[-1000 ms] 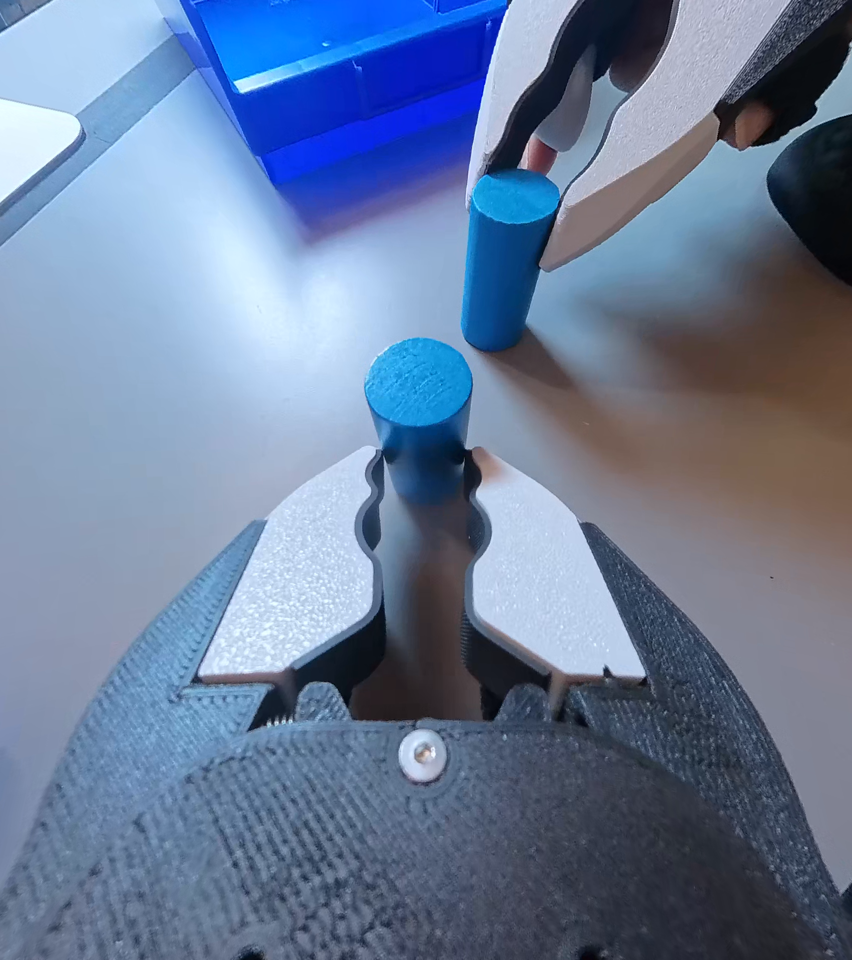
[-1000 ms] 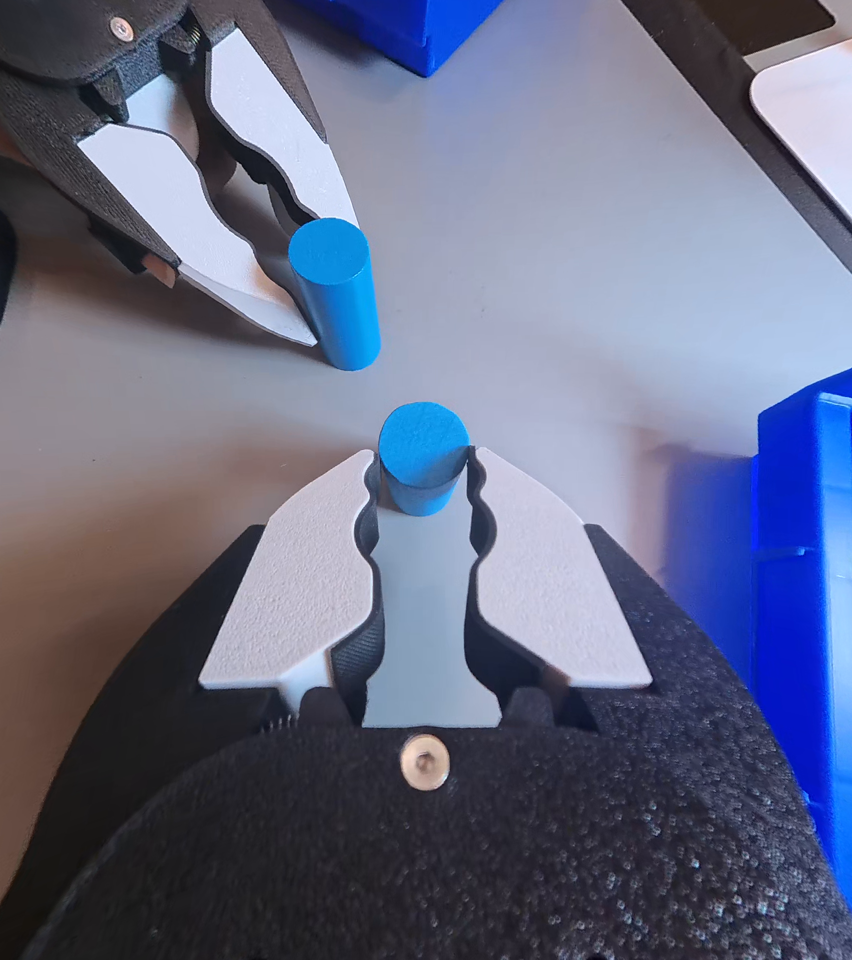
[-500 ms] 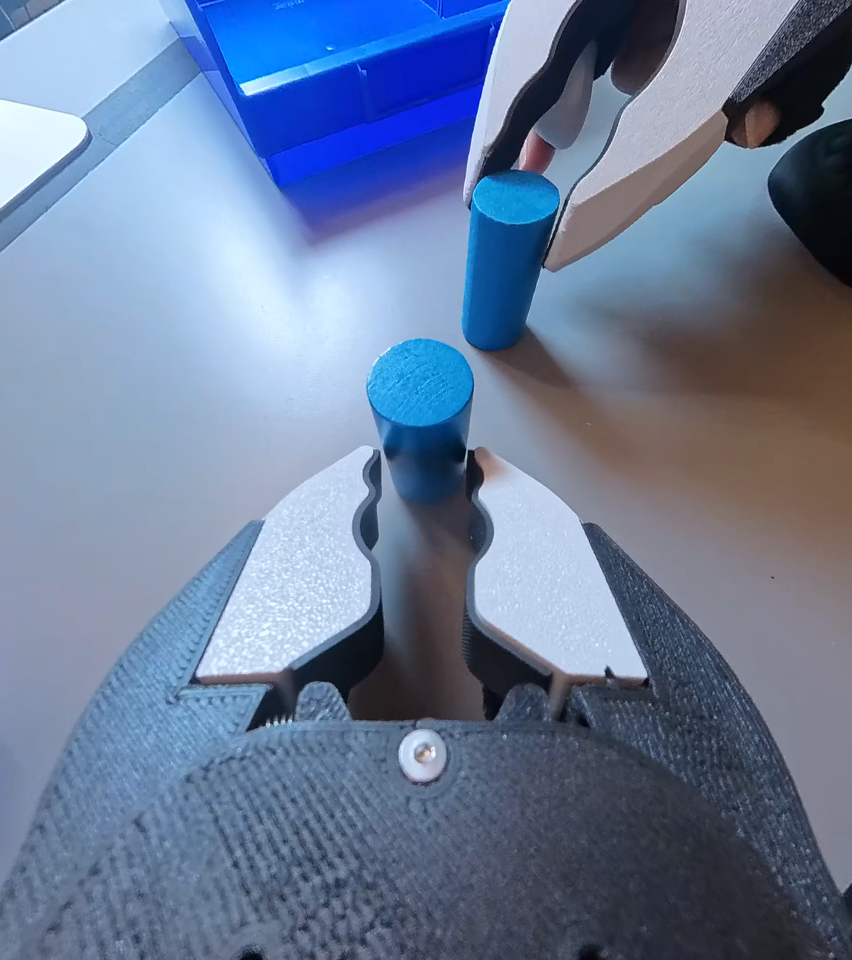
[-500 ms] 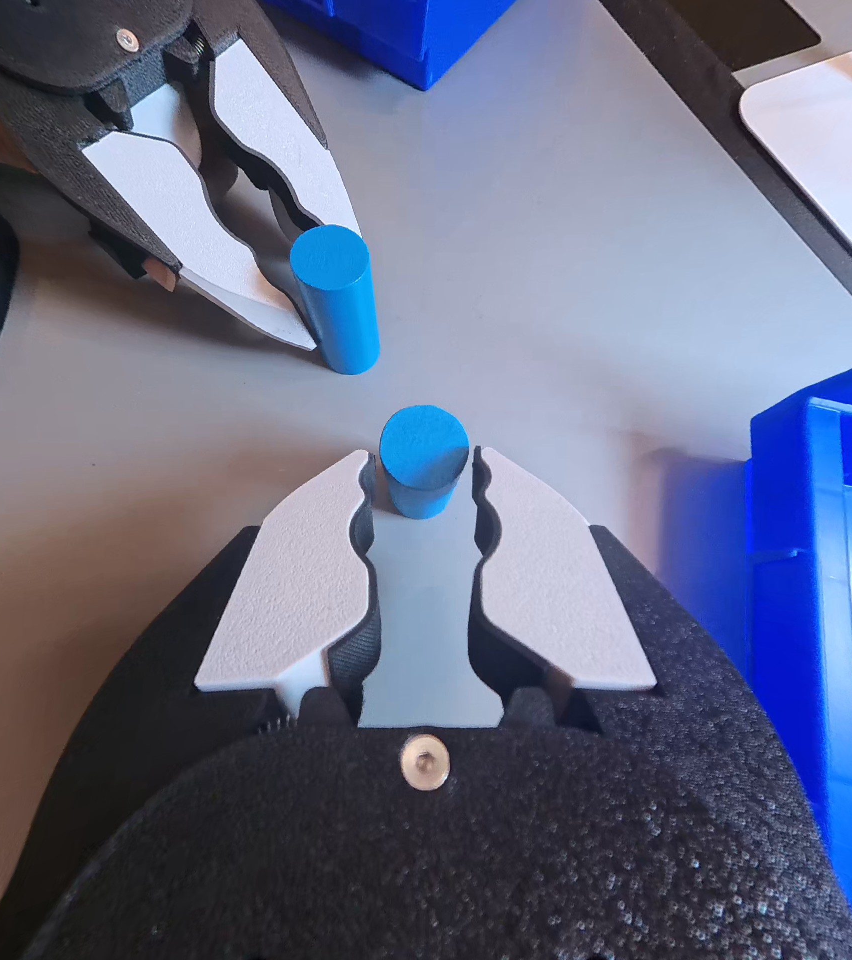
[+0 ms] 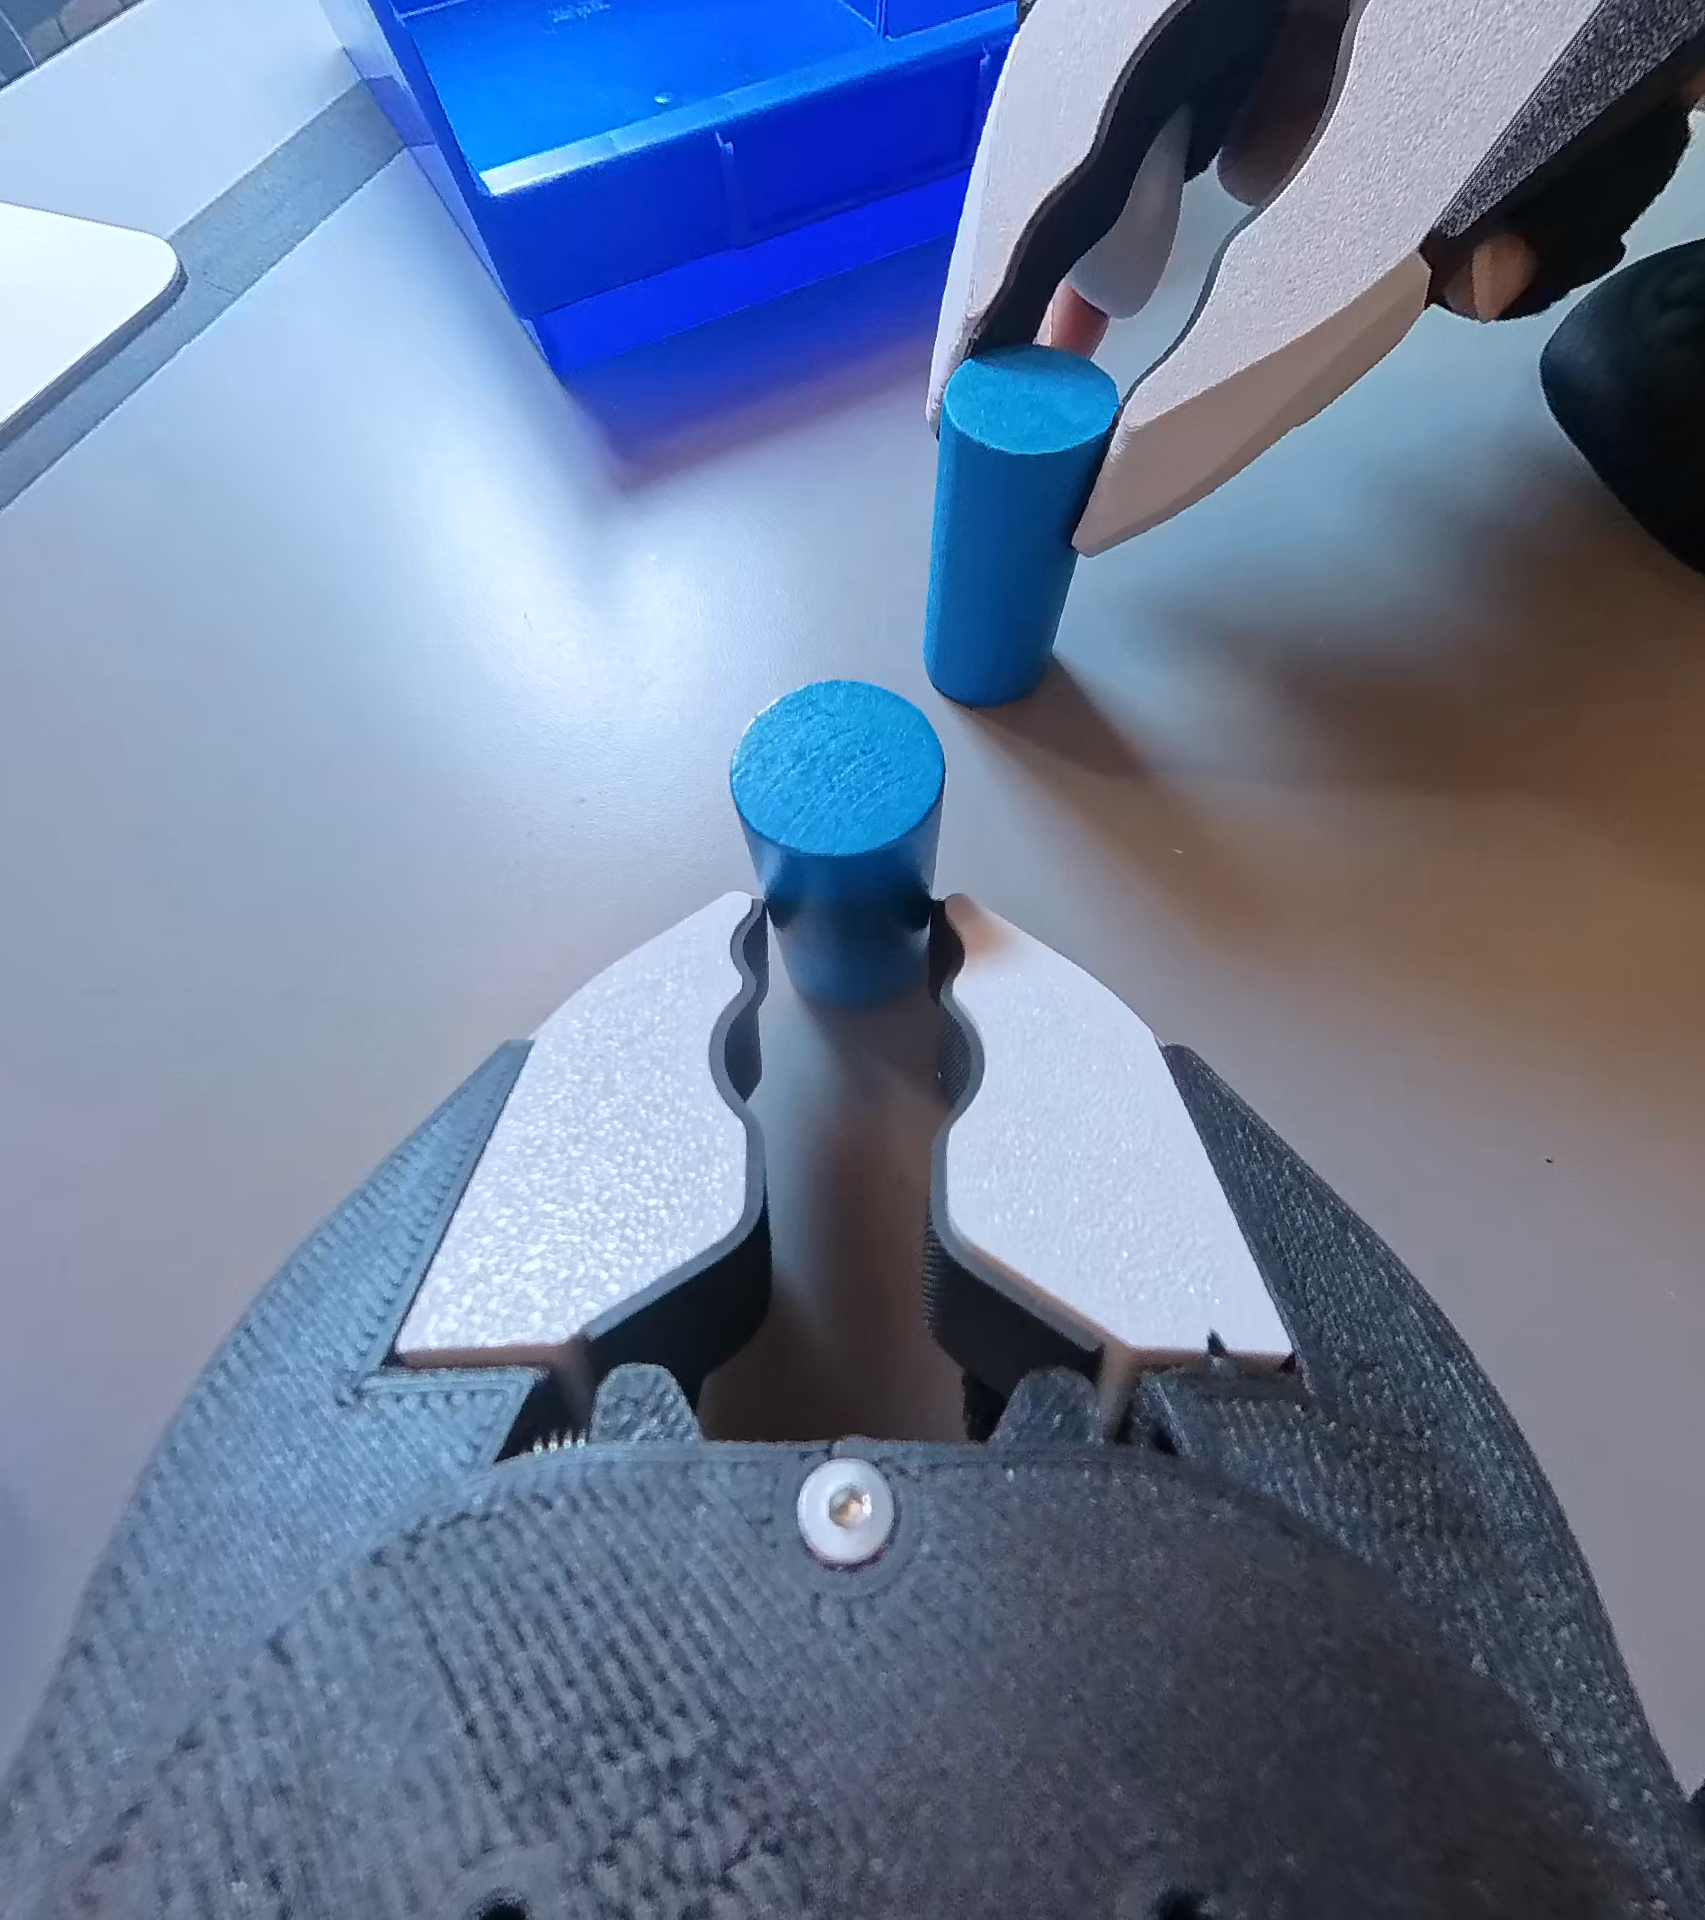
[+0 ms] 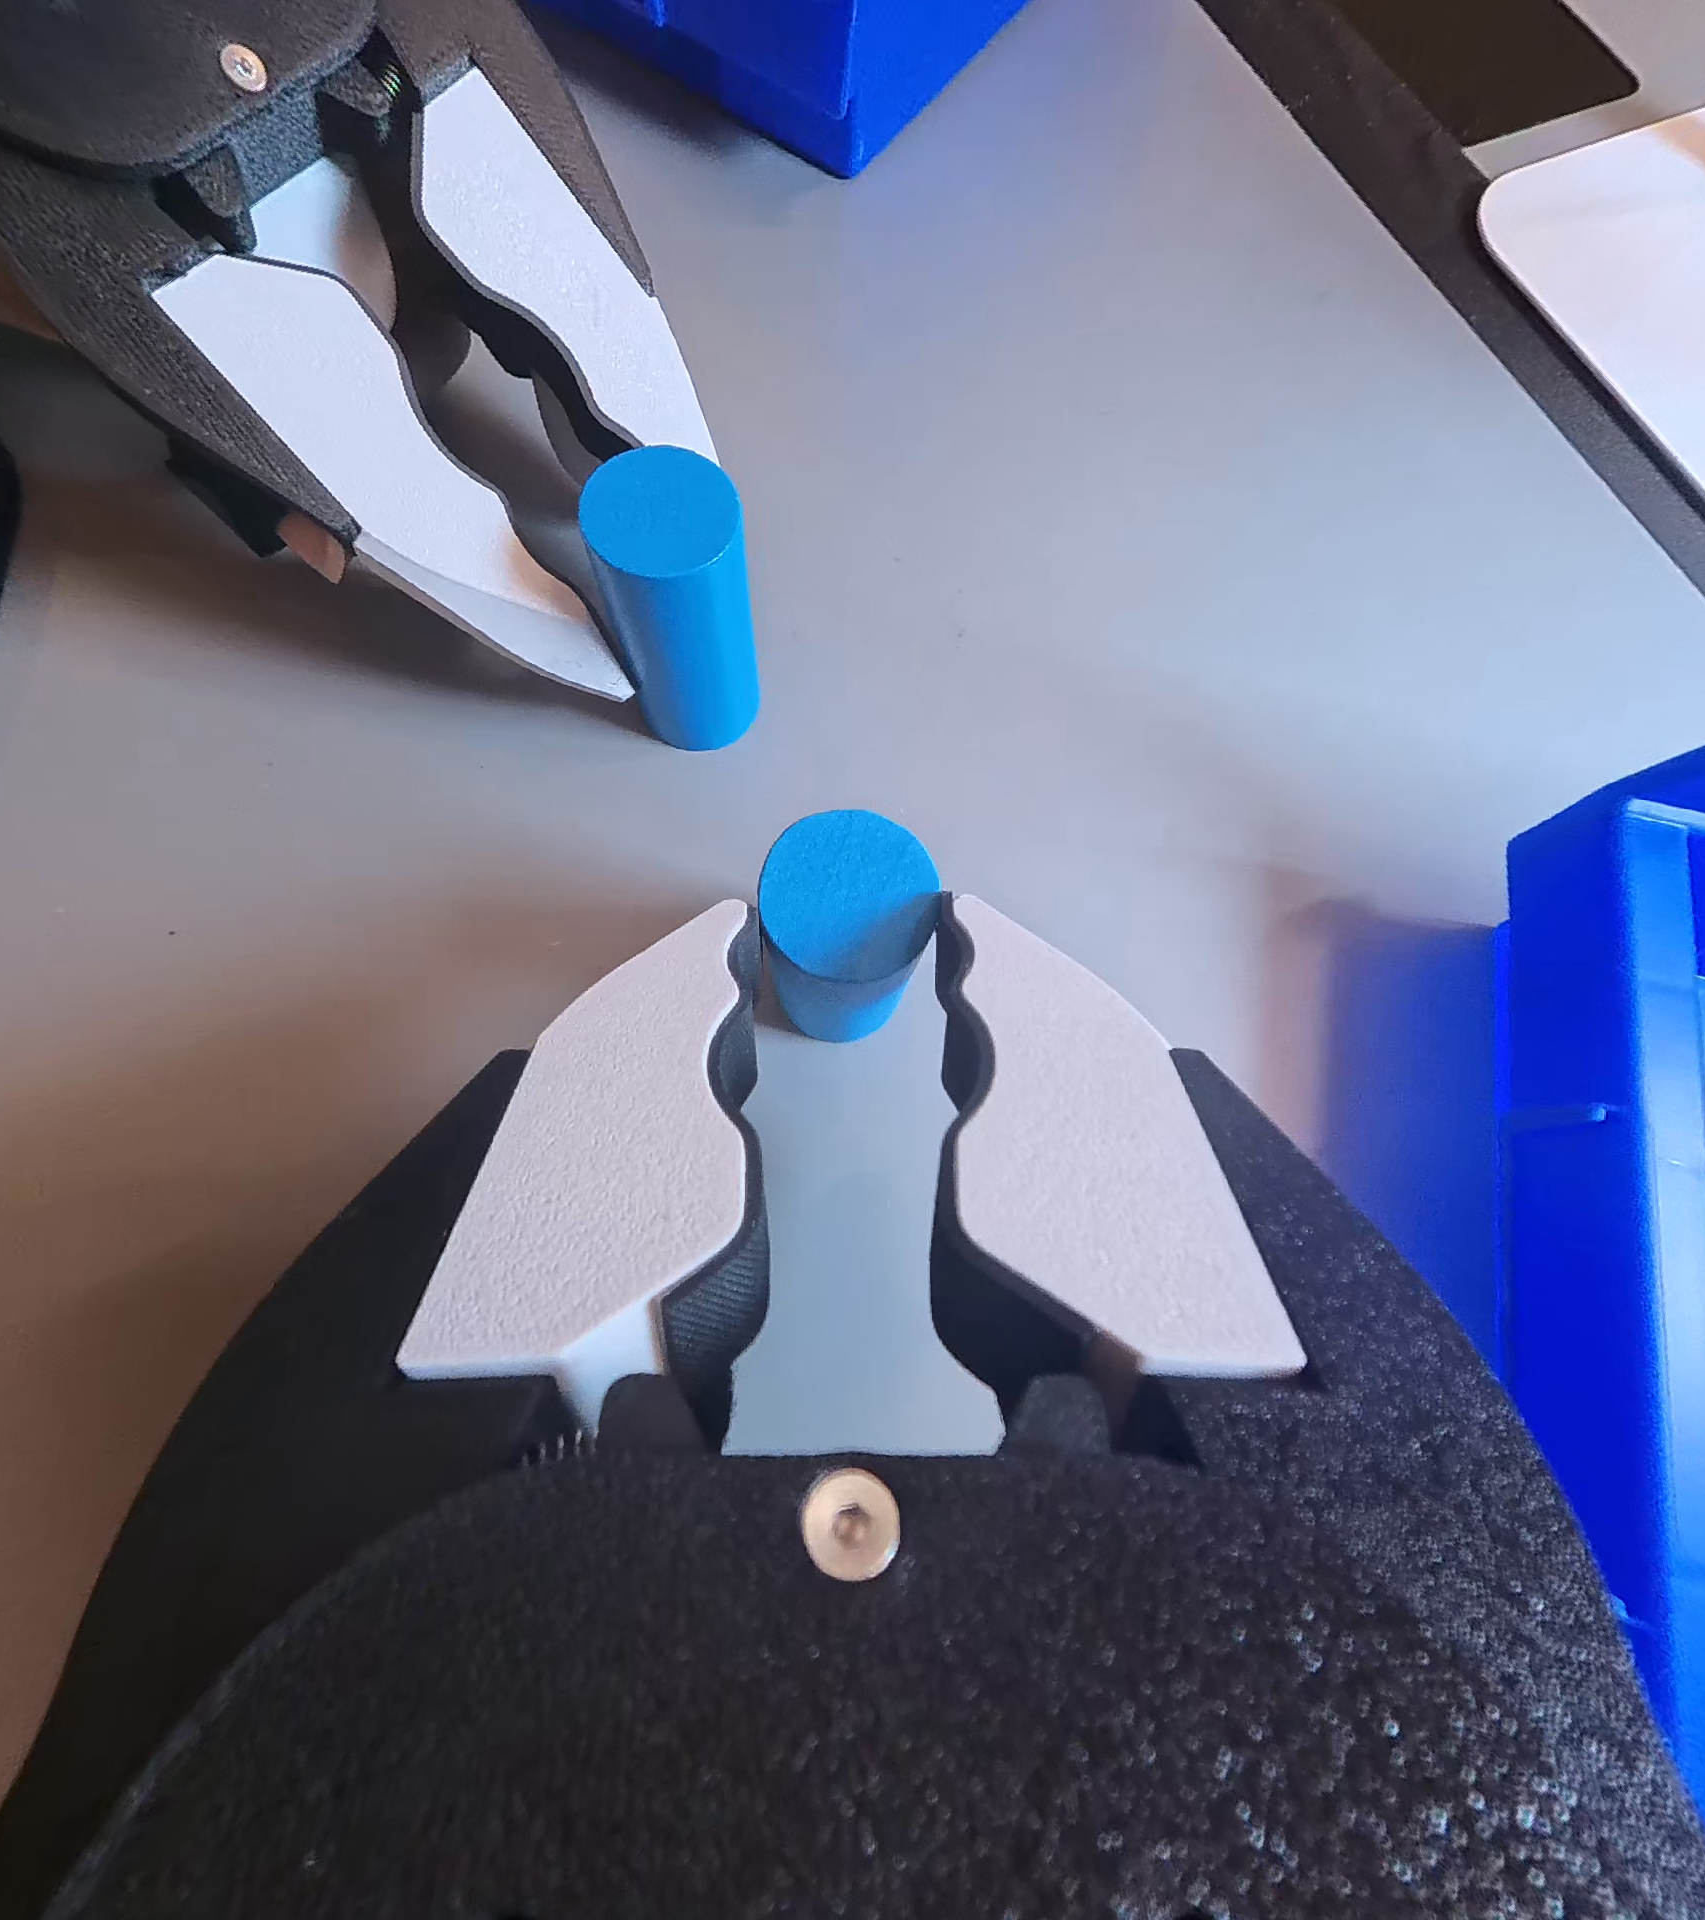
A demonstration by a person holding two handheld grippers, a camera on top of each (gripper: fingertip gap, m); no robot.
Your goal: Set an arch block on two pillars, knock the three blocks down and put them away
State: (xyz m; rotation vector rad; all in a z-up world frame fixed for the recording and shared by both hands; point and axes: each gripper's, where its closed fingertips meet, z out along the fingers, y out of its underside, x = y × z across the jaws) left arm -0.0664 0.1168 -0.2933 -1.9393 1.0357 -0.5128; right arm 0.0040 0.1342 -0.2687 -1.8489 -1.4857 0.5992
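Blue wooden pillars stand upright on the grey tabletop (image 5: 308, 727), near each other. The left gripper (image 5: 846, 914) has its jaws clamped on one pillar (image 5: 837, 831); the right gripper (image 6: 846, 914) has its jaws narrowed on the other pillar (image 6: 843, 925), its right tip touching. Beyond the jaws sits a blue bin (image 5: 682, 156); its visible compartment looks empty.

Light: bright, from the far side | Shadows: soft, falling toward the camera behind each blue cylinder (image 5: 1004, 540) | Glare: pale sheen on grey tabletop (image 5: 328, 540) | Colour: blue bin (image 6: 1658, 1195) tints the surface beside it | Focus: sharp centre | Distortion: wide-angle bowing at edges.
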